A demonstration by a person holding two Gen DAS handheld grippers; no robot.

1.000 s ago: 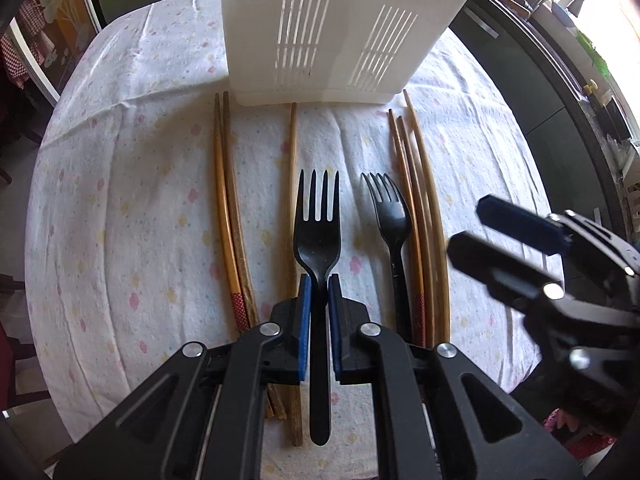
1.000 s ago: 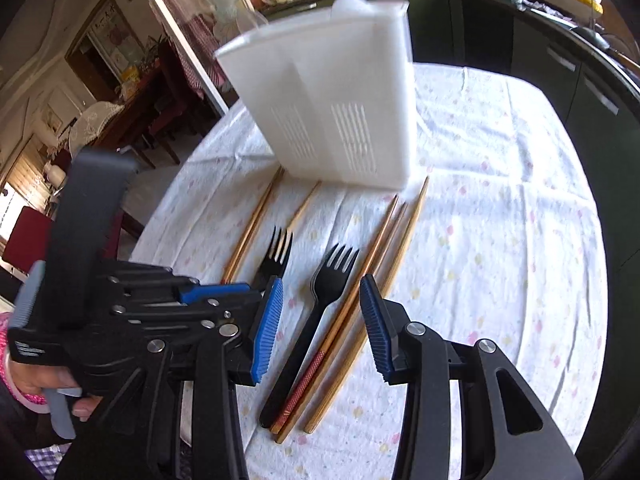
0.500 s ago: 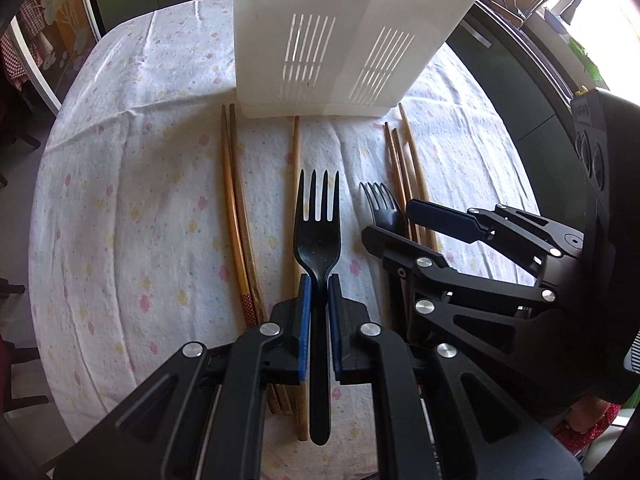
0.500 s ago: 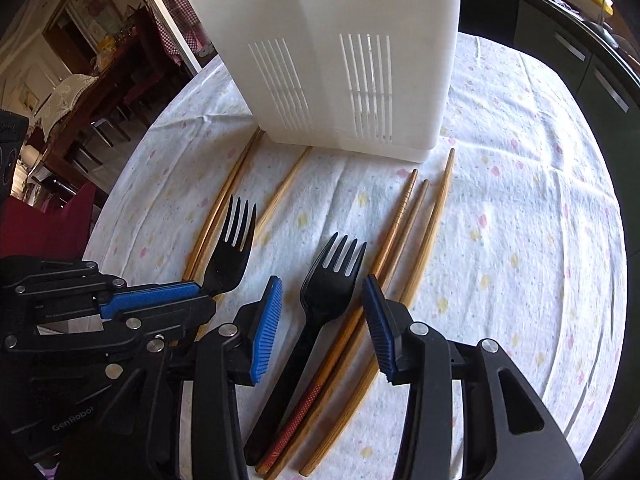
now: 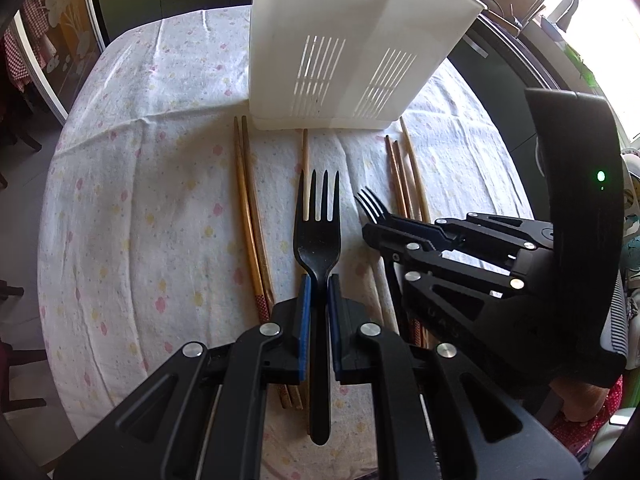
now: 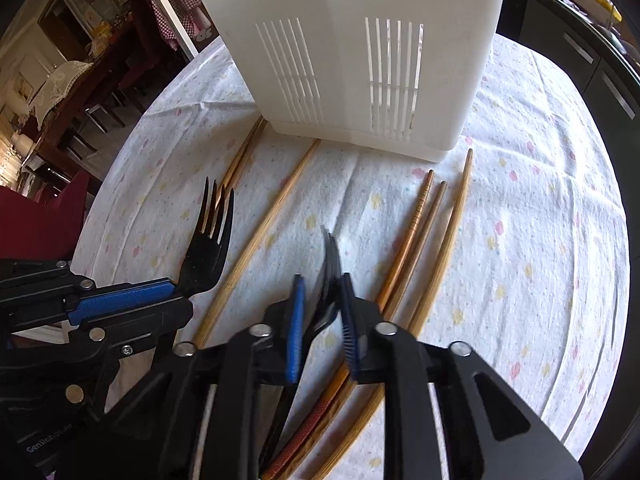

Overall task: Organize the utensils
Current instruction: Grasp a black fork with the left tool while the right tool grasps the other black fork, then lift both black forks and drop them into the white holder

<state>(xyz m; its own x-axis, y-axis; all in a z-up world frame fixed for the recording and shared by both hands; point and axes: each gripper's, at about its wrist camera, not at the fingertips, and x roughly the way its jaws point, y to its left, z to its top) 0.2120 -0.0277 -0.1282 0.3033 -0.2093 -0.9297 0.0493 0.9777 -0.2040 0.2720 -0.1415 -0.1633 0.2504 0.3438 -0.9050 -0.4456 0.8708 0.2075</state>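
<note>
Two forks now pinched, one per gripper. Right gripper: jaws just closed, blue pads pressed onto the neck of the second black fork, tipped on edge and blurred between them; half a second back, spread wide over it flat on the cloth. Left gripper: squeezed on the first black fork below its head, as before, handle hanging toward the near edge. Outward: three chopsticks just right of the second fork, one lone chopstick between the forks, a pair further left. Farther off: white slotted holder upright on the flowered tablecloth. Likely next: both forks lifted and dropped into the holder; chopsticks not yet sorted.
</note>
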